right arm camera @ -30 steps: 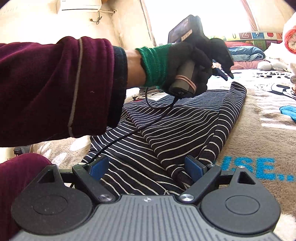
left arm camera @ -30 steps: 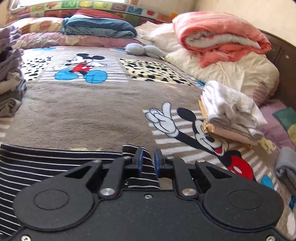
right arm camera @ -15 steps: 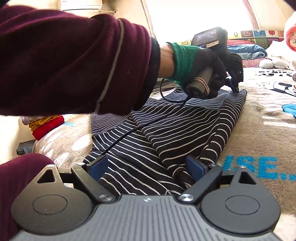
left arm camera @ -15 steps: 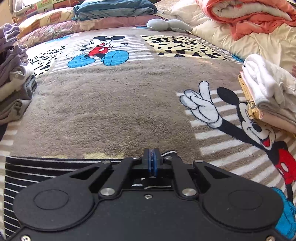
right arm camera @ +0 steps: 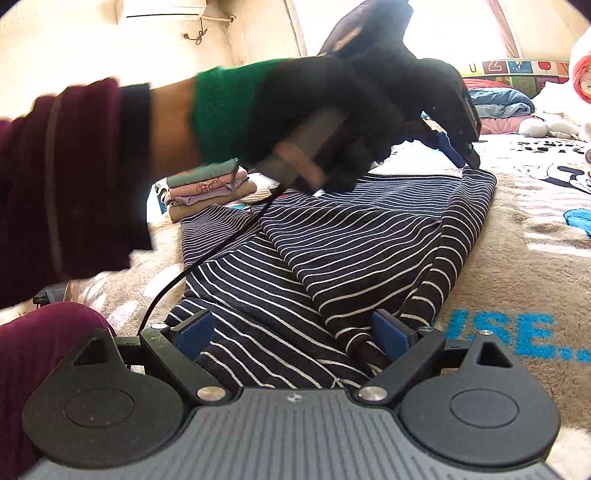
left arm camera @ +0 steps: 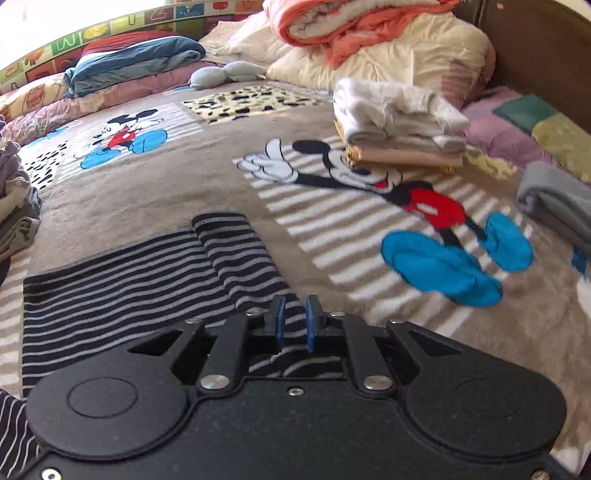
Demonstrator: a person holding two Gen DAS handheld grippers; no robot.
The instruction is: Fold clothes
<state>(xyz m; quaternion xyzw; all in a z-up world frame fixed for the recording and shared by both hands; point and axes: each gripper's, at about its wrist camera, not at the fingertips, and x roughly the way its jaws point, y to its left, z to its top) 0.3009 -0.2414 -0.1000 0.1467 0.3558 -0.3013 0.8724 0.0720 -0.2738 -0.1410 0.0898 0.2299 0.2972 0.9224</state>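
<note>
A dark navy garment with thin white stripes [left arm camera: 129, 280] lies folded lengthwise on the Mickey Mouse blanket [left arm camera: 147, 199]. In the left wrist view my left gripper [left arm camera: 293, 317] hovers over its right fold; the jaws are opening, a narrow gap apart, and grip nothing. The right wrist view shows the same gripper [right arm camera: 458, 151], held by a black-gloved hand [right arm camera: 332, 110], raised just above the far edge of the garment [right arm camera: 369, 236]. My right gripper [right arm camera: 291, 332] stands open wide at the near end. The striped cloth lies loose between its blue pads [right arm camera: 391, 332].
A folded stack of white and peach clothes [left arm camera: 399, 129] and a grey folded piece [left arm camera: 557, 199] sit to the right. Another pile [left arm camera: 14, 199] is at the left edge. Pillows and an orange quilt [left arm camera: 351, 29] fill the bed's head. A maroon sleeve [right arm camera: 74, 177] and a black cable [right arm camera: 207, 258] cross the near left.
Half a second ago the left gripper was shut low at the garment's far edge. It has let go, lifted and rolled, with its jaws slightly apart. The right gripper has not moved.
</note>
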